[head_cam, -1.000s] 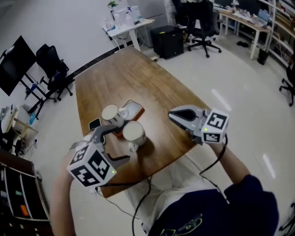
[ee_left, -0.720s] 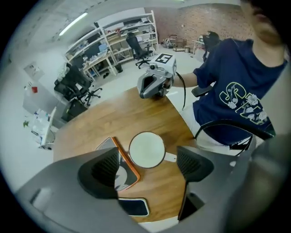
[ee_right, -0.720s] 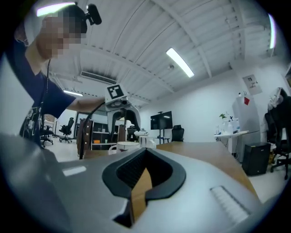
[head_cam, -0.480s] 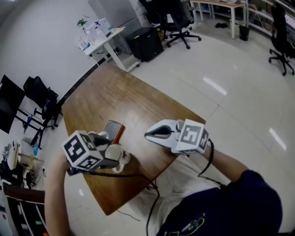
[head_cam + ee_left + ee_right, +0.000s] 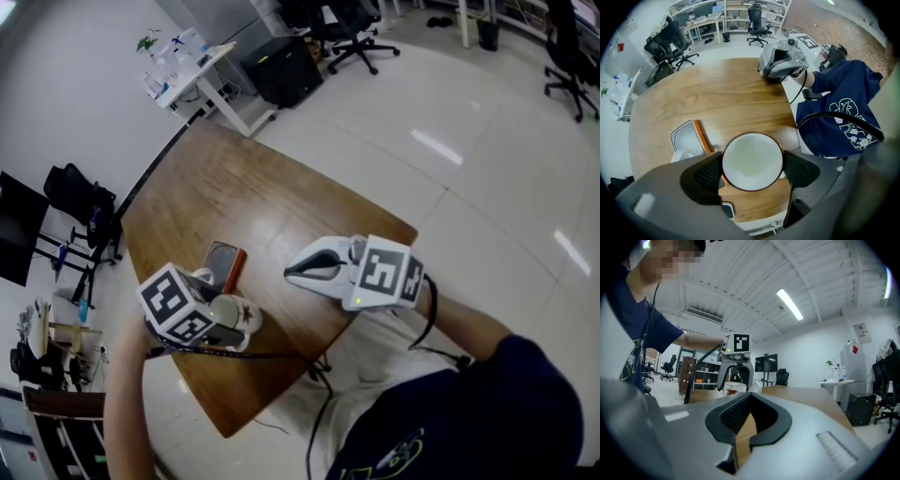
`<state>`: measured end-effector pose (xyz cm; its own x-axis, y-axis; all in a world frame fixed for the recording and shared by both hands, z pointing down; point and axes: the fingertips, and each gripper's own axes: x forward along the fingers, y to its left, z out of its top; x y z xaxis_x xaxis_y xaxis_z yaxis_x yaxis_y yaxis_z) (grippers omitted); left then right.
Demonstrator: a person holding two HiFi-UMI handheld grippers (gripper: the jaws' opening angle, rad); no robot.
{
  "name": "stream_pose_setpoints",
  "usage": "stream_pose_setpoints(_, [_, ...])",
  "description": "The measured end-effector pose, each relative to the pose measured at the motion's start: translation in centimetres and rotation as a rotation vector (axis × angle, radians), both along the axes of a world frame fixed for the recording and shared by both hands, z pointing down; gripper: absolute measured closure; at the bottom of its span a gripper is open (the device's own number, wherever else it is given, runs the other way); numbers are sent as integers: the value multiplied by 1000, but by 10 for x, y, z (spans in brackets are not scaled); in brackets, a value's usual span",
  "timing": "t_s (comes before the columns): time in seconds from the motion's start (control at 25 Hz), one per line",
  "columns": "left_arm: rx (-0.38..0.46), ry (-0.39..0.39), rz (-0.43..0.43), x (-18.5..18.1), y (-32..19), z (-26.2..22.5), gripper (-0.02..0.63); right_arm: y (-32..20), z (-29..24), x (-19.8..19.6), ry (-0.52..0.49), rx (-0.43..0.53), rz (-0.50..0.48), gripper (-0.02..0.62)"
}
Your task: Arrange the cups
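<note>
Wood table (image 5: 281, 192), one tray (image 5: 700, 137), left tongs (image 5: 753, 165) pinching one cup (image 5: 752, 157), second cup (image 5: 679, 155) near, right tongs (image 5: 745, 420) closed

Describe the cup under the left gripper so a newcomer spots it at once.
Find the wooden table, then its edge nearest the person. There the cup is between the fingers of the left gripper, beside the orange-edged tray. Unlike the other cup, half hidden by a finger, it shows its whole brown rim.
</note>
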<state>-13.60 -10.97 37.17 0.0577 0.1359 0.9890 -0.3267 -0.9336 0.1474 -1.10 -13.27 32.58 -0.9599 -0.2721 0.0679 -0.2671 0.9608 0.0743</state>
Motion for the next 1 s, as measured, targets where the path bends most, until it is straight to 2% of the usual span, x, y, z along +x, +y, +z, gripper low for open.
stream_pose_setpoints(0.08, [2, 14, 9, 1, -1, 0, 199, 1, 0, -1, -2, 0, 0, 592])
stream_pose_setpoints(0.24, [35, 58, -54, 8, -3, -1, 199, 2, 2, 1, 1, -9, -2, 592])
stream_pose_setpoints(0.44, [73, 32, -82, -1, -13, -3, 201, 1, 4, 0, 3, -8, 1, 592])
stream_pose_setpoints(0.72, [90, 92, -121, 13, -37, -43, 201, 2, 6, 3, 5, -19, -2, 592])
stream_pose_setpoints(1.0, [74, 67, -153, 11, -77, -62, 201, -1, 7, 0, 14, -27, 0, 592])
